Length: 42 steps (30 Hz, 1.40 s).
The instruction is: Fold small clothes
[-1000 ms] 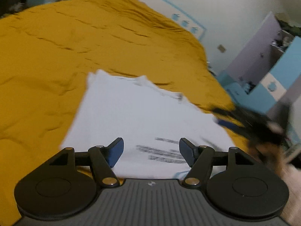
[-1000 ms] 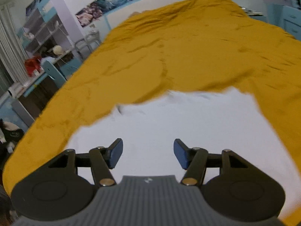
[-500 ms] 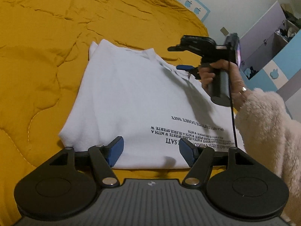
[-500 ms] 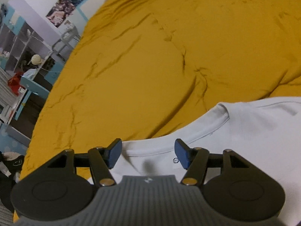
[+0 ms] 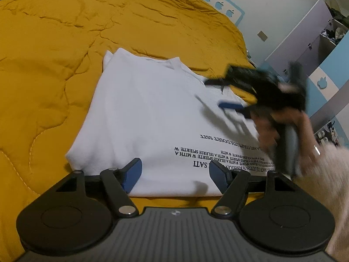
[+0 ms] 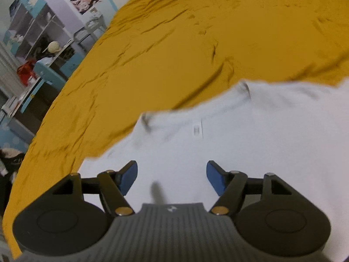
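Observation:
A white T-shirt [image 5: 148, 118] with black printed text lies partly folded on the yellow bedspread [image 5: 48, 43]. My left gripper [image 5: 174, 172] is open and empty, just above the shirt's near edge. My right gripper [image 6: 172, 174] is open and empty, over the shirt [image 6: 250, 148] near its collar and label. In the left wrist view the right gripper [image 5: 226, 93] appears blurred above the shirt's right side, held by a hand in a fluffy sleeve.
The bedspread [image 6: 196, 43] spreads wide around the shirt. Shelves and a blue chair [image 6: 45, 69] stand off the bed's left side. Blue and grey cabinets [image 5: 316, 61] stand beyond the bed's right edge.
The right gripper has drawn back from the collar edge toward me, so more shirt lies ahead of it. The left gripper has moved slightly closer to the shirt's near edge.

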Each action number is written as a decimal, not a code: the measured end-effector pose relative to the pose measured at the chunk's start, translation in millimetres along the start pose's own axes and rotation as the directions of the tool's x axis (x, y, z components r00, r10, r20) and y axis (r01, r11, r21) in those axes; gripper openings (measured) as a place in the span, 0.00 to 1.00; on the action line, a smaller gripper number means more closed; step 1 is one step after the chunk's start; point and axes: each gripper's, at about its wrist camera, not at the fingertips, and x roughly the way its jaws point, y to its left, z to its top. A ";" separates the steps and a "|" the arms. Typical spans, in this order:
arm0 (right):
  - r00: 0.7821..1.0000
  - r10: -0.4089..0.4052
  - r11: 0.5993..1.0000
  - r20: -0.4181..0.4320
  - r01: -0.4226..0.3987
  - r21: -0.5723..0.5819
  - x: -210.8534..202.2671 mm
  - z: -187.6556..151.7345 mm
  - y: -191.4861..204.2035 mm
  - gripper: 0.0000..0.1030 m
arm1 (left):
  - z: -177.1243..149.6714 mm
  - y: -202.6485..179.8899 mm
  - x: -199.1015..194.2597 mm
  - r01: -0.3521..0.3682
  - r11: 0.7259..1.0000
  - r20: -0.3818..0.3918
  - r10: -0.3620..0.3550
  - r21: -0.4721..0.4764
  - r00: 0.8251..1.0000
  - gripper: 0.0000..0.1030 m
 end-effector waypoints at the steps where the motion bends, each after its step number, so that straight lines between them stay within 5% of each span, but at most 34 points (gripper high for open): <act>1: 1.000 0.008 1.000 -0.017 -0.008 0.004 -7.6 -9.8 -2.5 0.65 | -0.9 -1.1 0.2 -0.004 1.000 0.005 0.004 -0.003 1.000 0.80; 17: 0.999 0.037 0.995 -0.022 -0.039 -0.093 -116.8 -143.5 -2.5 0.70 | -3.8 -5.1 0.1 -0.022 1.000 0.017 0.022 0.015 1.000 0.83; 21: 1.000 0.018 0.989 -0.013 -0.020 -0.147 -112.7 -151.4 0.6 0.70 | -1.3 -6.5 -1.0 -0.021 1.000 0.010 0.021 0.011 1.000 0.82; 25: 1.000 -0.009 0.986 -0.020 0.006 -0.169 -115.9 -146.7 10.8 0.71 | 15.7 4.3 -20.9 0.058 0.998 0.025 -0.058 -0.029 0.998 0.79; 28: 0.999 -0.035 0.969 -0.001 0.033 -0.243 -123.5 -146.9 30.9 0.71 | 36.3 19.9 -42.3 0.028 0.999 0.063 -0.027 -0.019 0.998 0.79; 32: 0.999 -0.005 0.896 -0.035 -0.011 -0.445 -119.7 -162.3 75.5 0.68 | 67.7 46.7 -59.0 -0.068 0.998 0.095 0.069 -0.014 0.993 0.79; 33: 0.999 0.006 0.871 -0.044 -0.027 -0.490 -116.9 -166.4 86.9 0.61 | 73.8 54.1 -61.2 -0.065 0.998 0.105 0.067 -0.027 0.992 0.79; 39: 0.997 -0.064 0.596 0.040 0.070 -0.800 -86.9 -212.6 154.8 0.54 | 101.2 94.0 -40.3 -0.021 0.989 0.055 0.029 -0.145 0.998 0.76; 42: 0.995 -0.071 0.514 0.076 0.101 -0.852 -75.9 -225.6 171.6 0.49 | 105.7 103.5 -24.1 -0.044 0.986 0.026 0.049 -0.163 0.998 0.76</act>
